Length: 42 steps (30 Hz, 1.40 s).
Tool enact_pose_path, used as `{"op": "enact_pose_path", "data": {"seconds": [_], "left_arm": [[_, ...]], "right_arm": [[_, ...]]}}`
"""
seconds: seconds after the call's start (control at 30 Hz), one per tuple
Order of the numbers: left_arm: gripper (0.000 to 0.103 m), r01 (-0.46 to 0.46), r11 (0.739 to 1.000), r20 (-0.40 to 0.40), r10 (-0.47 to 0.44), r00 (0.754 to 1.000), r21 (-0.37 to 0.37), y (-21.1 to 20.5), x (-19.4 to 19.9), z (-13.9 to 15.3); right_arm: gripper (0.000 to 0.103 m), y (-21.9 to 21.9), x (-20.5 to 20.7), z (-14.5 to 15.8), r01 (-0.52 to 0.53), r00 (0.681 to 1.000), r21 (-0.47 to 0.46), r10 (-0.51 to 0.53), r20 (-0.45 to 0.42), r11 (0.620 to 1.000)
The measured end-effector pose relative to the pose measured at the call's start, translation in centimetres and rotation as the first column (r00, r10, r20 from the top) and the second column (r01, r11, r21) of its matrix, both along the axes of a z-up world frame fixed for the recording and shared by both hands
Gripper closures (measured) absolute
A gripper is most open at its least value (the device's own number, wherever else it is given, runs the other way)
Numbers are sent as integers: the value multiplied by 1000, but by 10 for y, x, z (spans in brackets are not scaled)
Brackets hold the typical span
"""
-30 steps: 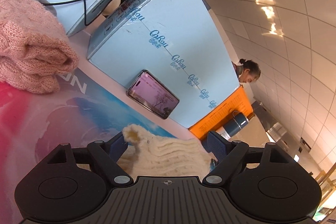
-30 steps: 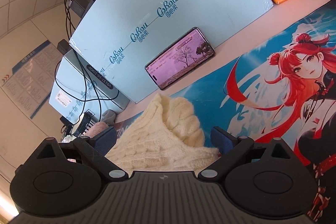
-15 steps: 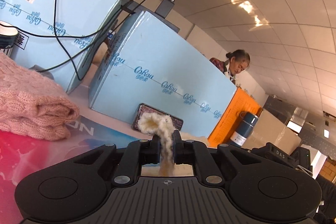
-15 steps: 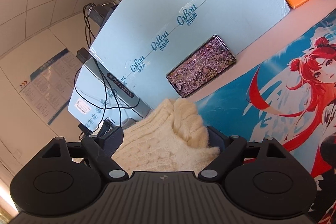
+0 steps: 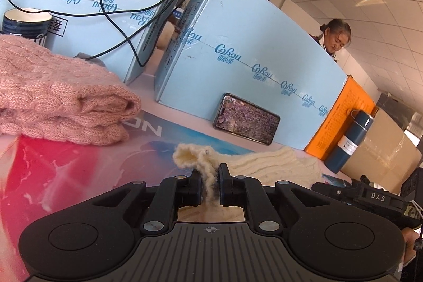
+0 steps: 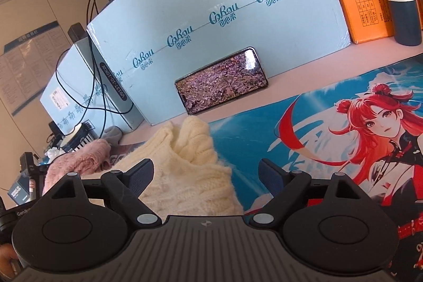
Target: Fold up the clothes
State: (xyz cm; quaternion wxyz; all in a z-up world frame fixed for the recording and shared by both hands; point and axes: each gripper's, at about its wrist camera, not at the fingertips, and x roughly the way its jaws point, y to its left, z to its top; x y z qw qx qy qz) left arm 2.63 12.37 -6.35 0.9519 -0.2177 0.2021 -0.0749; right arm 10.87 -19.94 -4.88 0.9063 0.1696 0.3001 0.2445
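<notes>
A cream cable-knit sweater (image 5: 267,163) lies on the printed desk mat (image 5: 66,168). My left gripper (image 5: 210,183) is shut on a bunched edge of the sweater, which sticks up between its jaws. In the right wrist view the cream sweater (image 6: 185,171) is heaped between the jaws of my right gripper (image 6: 206,173), which is open, its left finger against the knit. A folded pink knit sweater (image 5: 53,97) lies at the left of the mat; it also shows in the right wrist view (image 6: 79,160).
Light blue boxes (image 5: 251,65) stand along the back with cables draped over them. A phone (image 5: 246,119) leans on the box. An orange box (image 5: 343,118) and a dark blue vacuum bottle (image 5: 349,142) stand at the right. A mug (image 5: 26,23) stands behind the pink sweater. A woman (image 5: 335,36) is behind the boxes.
My left gripper closed on the sweater's edge and has lowered. My right gripper stayed open and moved a little nearer the table, with the sweater still between its jaws.
</notes>
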Motion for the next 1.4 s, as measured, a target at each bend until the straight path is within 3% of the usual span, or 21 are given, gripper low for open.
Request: {"op": "enact_pose_path", "data": {"seconds": [0.1, 0.17, 0.23, 0.3, 0.4, 0.53, 0.73, 0.9, 1.03, 1.13, 1.4], "left_arm": [[86, -3, 1000, 5, 3, 1000, -3, 1, -1, 1], [75, -27, 1000, 6, 27, 1000, 1, 1, -2, 1], [44, -45, 999, 12, 45, 999, -8, 3, -4, 2], [27, -59, 998, 20, 60, 998, -25, 7, -5, 2], [26, -80, 995, 26, 82, 996, -51, 12, -7, 3], [25, -92, 991, -22, 91, 996, -99, 20, -3, -1], [19, -73, 992, -57, 67, 996, -104, 18, 1, -5], [19, -59, 994, -69, 53, 996, -89, 15, 2, -5], [19, -26, 995, -103, 16, 995, -94, 13, 9, -8], [13, 1, 995, -119, -13, 993, -105, 11, 12, -10], [10, 75, 995, -118, -83, 990, -66, -1, 15, -10]], "right_arm": [[16, 10, -3, -4, -11, 1000, -66, 12, 13, 998], [15, 12, -3, -5, -15, 1000, -82, 16, 14, 997], [15, 10, -2, -5, -15, 1000, -72, 16, 11, 997], [15, 7, -3, -4, -12, 1000, -53, 13, 16, 999], [14, -2, -9, 5, 19, 998, -25, -17, 67, 1000], [4, -20, -28, 31, 96, 989, 8, -96, 109, 995], [0, -55, -64, 39, 77, 983, 120, -55, -176, 990], [0, -64, -78, 27, 57, 919, 195, 25, -393, 979], [0, -56, -79, 12, 31, 868, 287, 117, -482, 957], [0, -47, -75, 3, 42, 852, 312, 129, -507, 949], [0, -15, -57, -1, 106, 906, 317, 40, -421, 942]]}}
